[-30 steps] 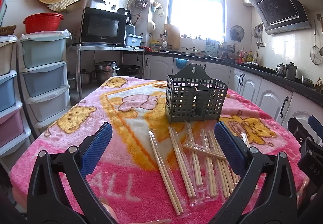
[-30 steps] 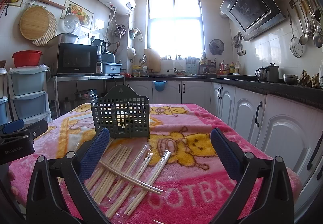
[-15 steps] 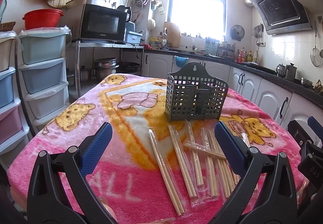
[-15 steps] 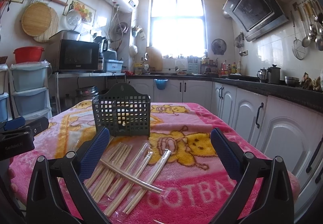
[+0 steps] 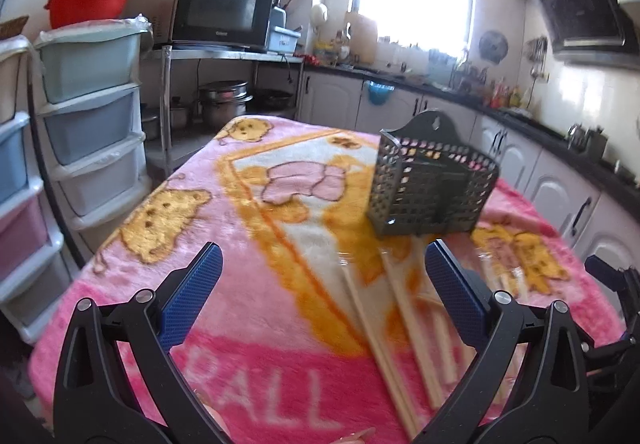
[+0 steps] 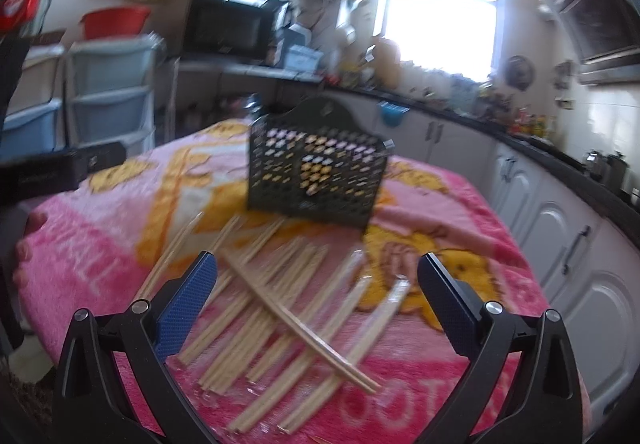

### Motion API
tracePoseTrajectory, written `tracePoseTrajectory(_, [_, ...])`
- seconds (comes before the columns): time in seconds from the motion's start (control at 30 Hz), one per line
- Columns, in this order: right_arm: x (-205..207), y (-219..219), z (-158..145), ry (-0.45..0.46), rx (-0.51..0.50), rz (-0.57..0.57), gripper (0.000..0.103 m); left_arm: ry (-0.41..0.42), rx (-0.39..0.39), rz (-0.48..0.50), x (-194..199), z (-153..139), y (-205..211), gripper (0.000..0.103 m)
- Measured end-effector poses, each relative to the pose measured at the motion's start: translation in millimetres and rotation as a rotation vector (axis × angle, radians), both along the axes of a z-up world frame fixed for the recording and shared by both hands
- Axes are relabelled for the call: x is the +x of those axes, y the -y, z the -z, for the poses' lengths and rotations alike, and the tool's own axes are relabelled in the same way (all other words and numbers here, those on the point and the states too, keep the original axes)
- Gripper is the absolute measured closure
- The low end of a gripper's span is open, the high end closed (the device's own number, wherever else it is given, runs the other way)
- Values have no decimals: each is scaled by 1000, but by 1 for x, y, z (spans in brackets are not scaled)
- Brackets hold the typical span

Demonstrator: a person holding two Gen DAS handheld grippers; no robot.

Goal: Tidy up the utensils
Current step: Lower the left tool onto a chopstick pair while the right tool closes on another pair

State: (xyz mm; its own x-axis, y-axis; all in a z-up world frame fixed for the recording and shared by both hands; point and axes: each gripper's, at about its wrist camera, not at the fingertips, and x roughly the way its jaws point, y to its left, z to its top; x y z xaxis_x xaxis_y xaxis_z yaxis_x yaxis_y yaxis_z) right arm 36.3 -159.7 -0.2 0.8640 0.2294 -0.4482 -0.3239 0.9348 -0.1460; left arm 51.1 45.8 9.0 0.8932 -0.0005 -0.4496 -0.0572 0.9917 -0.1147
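Several wrapped pairs of wooden chopsticks (image 6: 280,300) lie side by side on the pink blanket-covered table (image 6: 460,204), one pair lying across the others. They also show in the left wrist view (image 5: 400,324). A dark perforated utensil holder (image 6: 316,172) stands upright behind them, also seen in the left wrist view (image 5: 432,192). My right gripper (image 6: 316,296) is open and empty, above the chopsticks. My left gripper (image 5: 324,292) is open and empty, above the blanket left of the chopsticks.
Plastic drawer units (image 5: 92,124) stand left of the table. A microwave (image 5: 220,12) sits on a metal shelf behind. White cabinets and a dark counter (image 6: 560,204) run along the right. The other gripper shows at the left wrist view's right edge (image 5: 616,284).
Both grippers have tilted down and moved forward toward the table; the right one has swung left over the chopsticks. Both views are motion-blurred. Nothing on the table has moved.
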Motion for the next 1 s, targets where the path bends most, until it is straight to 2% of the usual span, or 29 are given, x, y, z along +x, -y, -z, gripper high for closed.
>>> tracePoseTrajectory(0.1, [15,-14,4,-75,-15,-65,6,-57,13,10,16,3,-4,9])
tracePoseTrajectory(0.27, [32,-37,8,-126,-78,-133,9,-165,3,20,43,17,-11,9])
tracePoseTrajectory(0.33, [39,-44,11,-153,-101,-154,18,-204,-15,36,52,23,-13,9])
tracePoseTrajectory(0.5, [60,-56,22,-254,-128,-196,29,-290,-51,102,75,33,-12,12])
tracePoseTrajectory(0.6, [71,-60,28,-303,-142,-220,41,-324,-61,149,87,38,-6,23])
tracePoseTrajectory(0.8, [84,-69,35,-363,-167,-277,51,-429,-132,223,112,55,1,49])
tracePoseTrajectory(1.0, [99,-79,43,-400,-214,-305,61,-497,-167,247,133,69,4,66])
